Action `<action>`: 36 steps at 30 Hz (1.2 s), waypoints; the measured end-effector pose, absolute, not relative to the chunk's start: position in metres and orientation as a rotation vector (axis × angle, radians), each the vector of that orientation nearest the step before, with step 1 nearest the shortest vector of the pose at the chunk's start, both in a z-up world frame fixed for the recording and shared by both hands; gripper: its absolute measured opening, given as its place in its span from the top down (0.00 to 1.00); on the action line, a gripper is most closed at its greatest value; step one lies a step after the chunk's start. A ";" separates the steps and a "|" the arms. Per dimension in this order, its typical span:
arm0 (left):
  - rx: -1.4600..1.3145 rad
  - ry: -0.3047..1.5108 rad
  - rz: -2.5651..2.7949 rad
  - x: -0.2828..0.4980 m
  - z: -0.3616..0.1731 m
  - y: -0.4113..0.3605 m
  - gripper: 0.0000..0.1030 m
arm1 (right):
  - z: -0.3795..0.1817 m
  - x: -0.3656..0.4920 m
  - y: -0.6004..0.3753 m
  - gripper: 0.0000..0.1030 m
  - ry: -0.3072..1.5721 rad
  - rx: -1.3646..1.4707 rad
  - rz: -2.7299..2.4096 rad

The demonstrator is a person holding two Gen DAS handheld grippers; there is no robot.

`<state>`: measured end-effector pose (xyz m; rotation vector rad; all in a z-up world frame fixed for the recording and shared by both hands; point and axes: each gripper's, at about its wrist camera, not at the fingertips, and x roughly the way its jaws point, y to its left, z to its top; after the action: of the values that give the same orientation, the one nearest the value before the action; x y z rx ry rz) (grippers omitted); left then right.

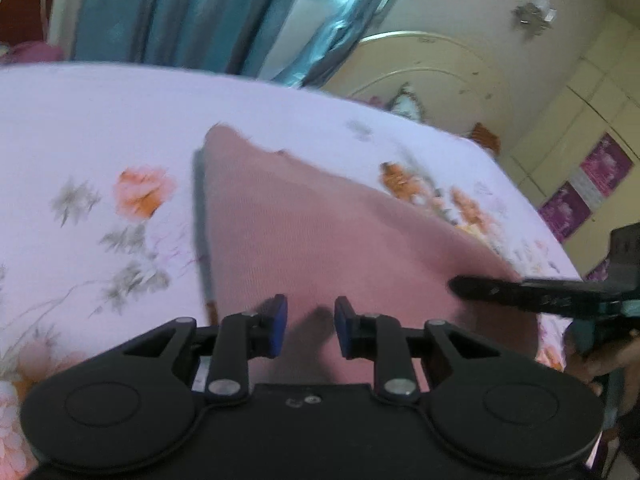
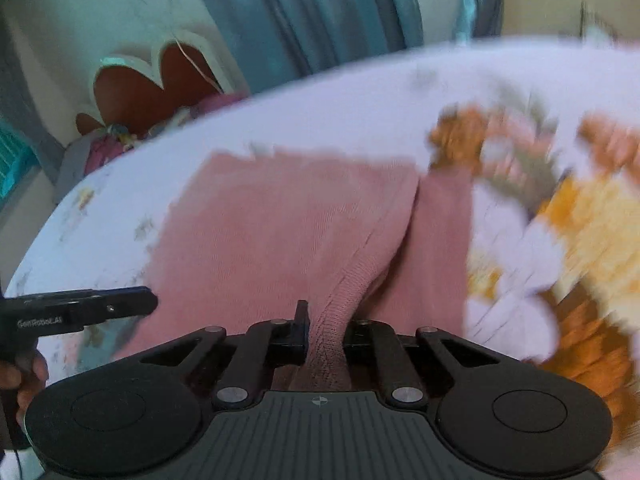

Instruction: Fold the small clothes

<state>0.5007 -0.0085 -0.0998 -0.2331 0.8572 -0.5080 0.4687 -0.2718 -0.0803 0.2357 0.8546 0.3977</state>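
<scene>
A pink knit garment (image 1: 304,224) lies on the floral bedsheet (image 1: 100,112); it also shows in the right wrist view (image 2: 272,220). My left gripper (image 1: 310,328) is open just above the garment's near edge, with nothing between its blue pads (image 1: 278,326). My right gripper (image 2: 326,336) is shut on a bunched fold of the pink garment and lifts it slightly. The right gripper shows in the left wrist view (image 1: 520,292) at the garment's right edge. The left gripper shows in the right wrist view (image 2: 88,308) at the left.
The bedsheet (image 2: 540,220) has orange and grey flowers. Teal curtains (image 1: 180,8) hang behind the bed. A cream headboard (image 1: 420,76) and wardrobe (image 1: 580,128) stand at the right. A red and white heart-shaped shelf (image 2: 152,80) is beyond the bed's far edge.
</scene>
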 end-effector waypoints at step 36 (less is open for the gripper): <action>-0.197 0.783 -0.500 0.569 -0.111 -0.013 0.71 | -0.095 0.534 -0.336 0.95 0.765 0.378 0.308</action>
<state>0.5689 -0.0126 -0.1110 -0.1972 0.7831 -0.4996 0.5340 -0.3359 -0.0949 0.3781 0.7650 0.3080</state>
